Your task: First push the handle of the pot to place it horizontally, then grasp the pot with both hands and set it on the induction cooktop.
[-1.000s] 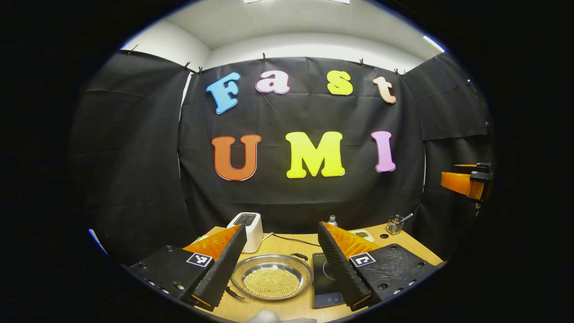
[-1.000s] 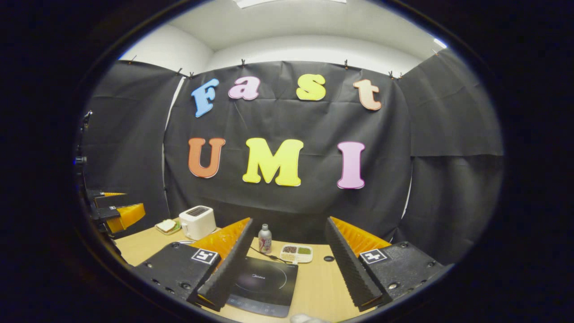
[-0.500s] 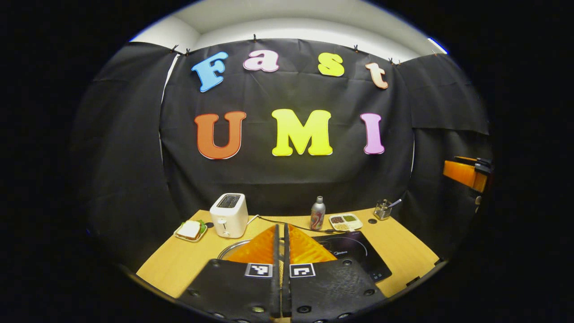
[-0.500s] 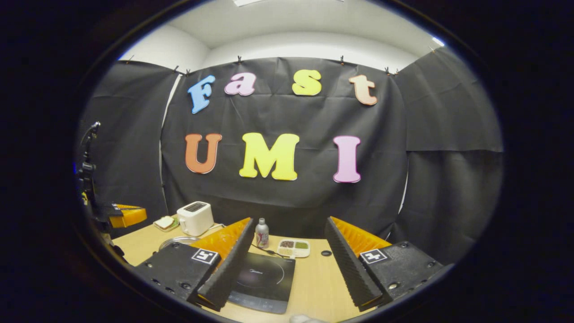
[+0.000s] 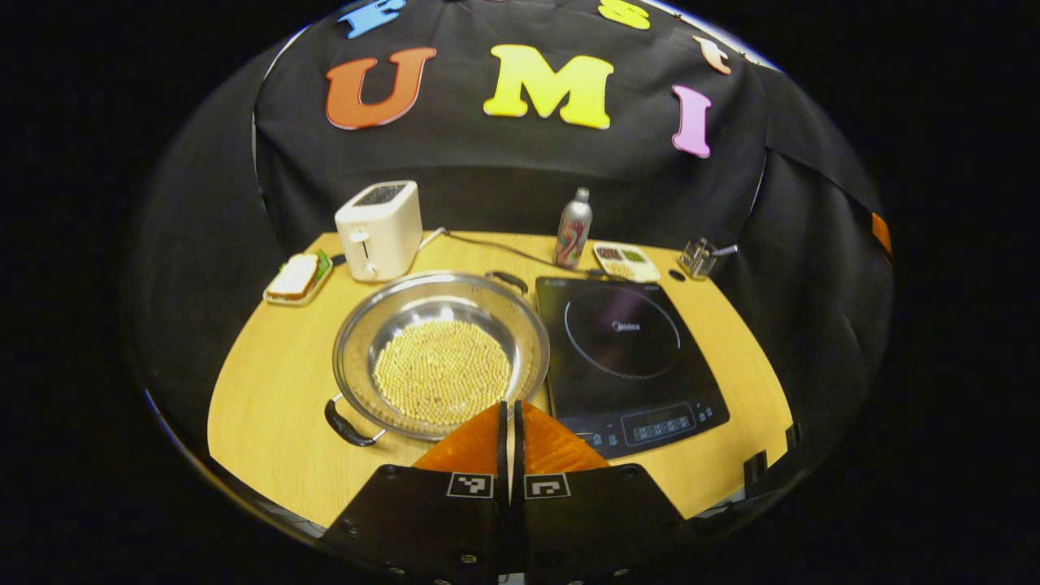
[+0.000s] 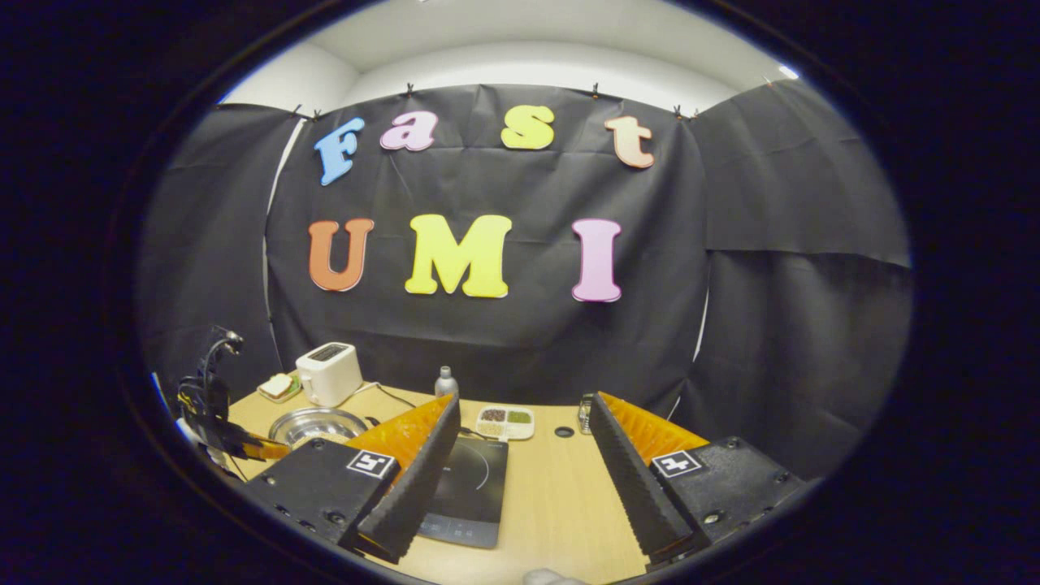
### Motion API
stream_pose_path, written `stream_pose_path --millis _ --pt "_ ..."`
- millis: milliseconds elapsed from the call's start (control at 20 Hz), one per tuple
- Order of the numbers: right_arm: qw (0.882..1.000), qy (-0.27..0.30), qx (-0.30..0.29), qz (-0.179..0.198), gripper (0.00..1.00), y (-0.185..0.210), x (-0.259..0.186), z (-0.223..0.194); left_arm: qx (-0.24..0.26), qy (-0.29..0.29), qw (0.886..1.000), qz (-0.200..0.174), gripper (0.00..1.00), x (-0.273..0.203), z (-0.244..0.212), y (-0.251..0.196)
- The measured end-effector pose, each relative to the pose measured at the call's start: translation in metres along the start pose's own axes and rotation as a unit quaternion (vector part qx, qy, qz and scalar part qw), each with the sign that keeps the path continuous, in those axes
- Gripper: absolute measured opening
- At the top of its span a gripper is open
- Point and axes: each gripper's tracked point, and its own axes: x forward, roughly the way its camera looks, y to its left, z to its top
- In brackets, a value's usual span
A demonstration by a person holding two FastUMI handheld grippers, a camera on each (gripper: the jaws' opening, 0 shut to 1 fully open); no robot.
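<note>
Pot (image 5: 441,356): on your desk (image 5: 268,382) beside cooktop (image 5: 627,357), handles diagonal, unpushed. Left gripper (image 5: 510,418) clenched empty; right gripper (image 6: 524,467) released.

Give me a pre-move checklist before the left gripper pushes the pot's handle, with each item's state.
1. Left gripper shut for pushing: ok, fingers together.
2. Shallow steel pot of yellow beads beside the black induction cooktop, not on it: ok.
3. Near black loop handle horizontal: not ok, it sits diagonally at lower left.
4. Cooktop surface bare: ok.
5. Right gripper open, apart from the pot: ok.
6. Handle stiffness: cannot tell.
</note>
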Motion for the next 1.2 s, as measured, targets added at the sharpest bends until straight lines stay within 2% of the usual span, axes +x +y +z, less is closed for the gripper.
stream_pose_path --millis 50,250,500,550,750,800,850,900,950,1000,1050,1100,1150,1200 --pt "1.0 0.005 0.003 -0.004 1.0 -0.002 -0.002 -0.006 0.001 0.016 1.0 -0.005 0.0 0.003 -0.01 0.002" --pt "0.999 0.021 0.017 -0.02 0.97 -0.008 -0.009 -0.023 0.027 0.086 0.996 0.006 0.0 0.022 -0.043 0.029" --pt "0.999 0.035 0.028 -0.03 1.0 -0.011 -0.01 -0.036 0.043 0.131 0.99 0.018 0.0 0.036 -0.06 0.054" --pt "0.998 0.036 0.029 -0.03 0.97 -0.011 -0.01 -0.037 0.042 0.133 0.99 0.021 0.0 0.039 -0.059 0.061" --pt "0.998 0.04 0.029 -0.032 1.0 -0.01 -0.01 -0.041 0.054 0.144 0.987 0.046 0.0 0.043 -0.058 0.087" --pt "0.998 0.043 0.028 -0.031 1.0 -0.01 -0.01 -0.043 0.054 0.149 0.986 0.052 0.1 0.043 -0.06 0.093" --pt "0.998 0.045 0.029 -0.029 1.0 -0.009 -0.008 -0.044 0.055 0.151 0.985 0.056 0.0 0.044 -0.059 0.097" --pt "0.998 0.049 0.032 -0.029 1.0 -0.009 -0.007 -0.046 0.058 0.151 0.985 0.063 0.0 0.045 -0.058 0.105" --pt "0.998 0.052 0.035 -0.025 0.98 -0.007 -0.006 -0.048 0.059 0.152 0.984 0.068 0.1 0.045 -0.058 0.11" --pt "0.997 0.055 0.039 -0.023 1.0 -0.005 -0.005 -0.049 0.054 0.153 0.984 0.068 0.1 0.046 -0.06 0.112" --pt "0.997 0.058 0.041 -0.021 0.97 -0.005 -0.004 -0.05 0.047 0.155 0.985 0.066 0.0 0.046 -0.06 0.113" --pt "0.997 0.059 0.041 -0.019 0.97 -0.004 -0.003 -0.05 0.042 0.153 0.985 0.066 0.1 0.045 -0.059 0.114" --pt "0.997 0.06 0.041 -0.019 0.97 -0.003 -0.001 -0.049 0.039 0.153 0.985 0.068 0.0 0.044 -0.059 0.117" --pt "0.997 0.06 0.04 -0.018 0.97 -0.004 0.0 -0.049 0.036 0.153 0.985 0.071 0.1 0.042 -0.059 0.119"
